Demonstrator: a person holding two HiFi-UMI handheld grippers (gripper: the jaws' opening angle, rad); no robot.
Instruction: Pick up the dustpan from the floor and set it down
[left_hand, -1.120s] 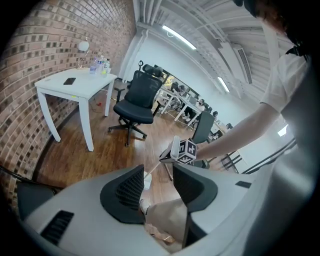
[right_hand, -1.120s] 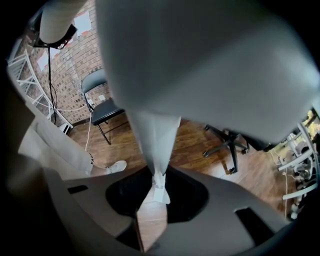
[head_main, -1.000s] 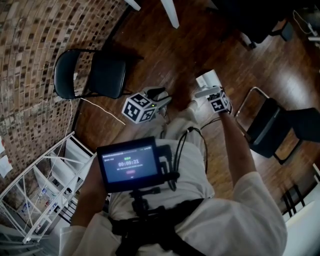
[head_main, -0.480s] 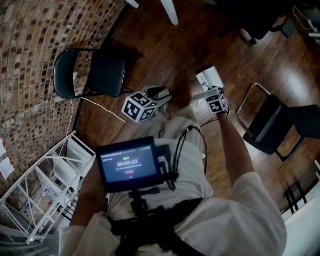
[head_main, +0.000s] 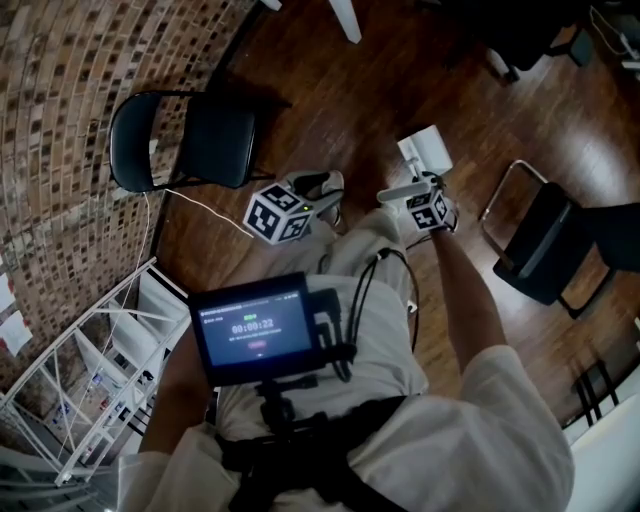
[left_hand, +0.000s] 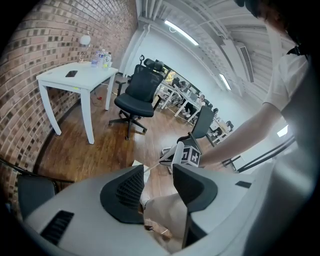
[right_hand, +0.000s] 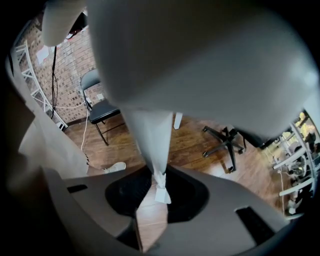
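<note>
The white dustpan (head_main: 426, 150) hangs off the wooden floor in front of the person's legs. Its thin handle (right_hand: 158, 186) runs down between the dark pads of my right gripper (right_hand: 155, 194), which is shut on it. Those jaws have just been opening a little, with the handle still between them. The pan's body (right_hand: 200, 55) fills the top of the right gripper view. In the head view my right gripper (head_main: 420, 188) sits just below the pan. My left gripper (head_main: 322, 195) is beside the left knee. In its own view, my left gripper (left_hand: 159, 172) is open and holds nothing.
A black folding chair (head_main: 185, 150) stands at the brick wall, and another chair (head_main: 545, 250) at the right. A white wire rack (head_main: 90, 370) is at the lower left. A white table (left_hand: 75, 77) and an office chair (left_hand: 140, 92) stand further off. A white cable (head_main: 205, 210) lies on the floor.
My right gripper has shifted a little across the floor with the dustpan in it. My left gripper has stayed where it was.
</note>
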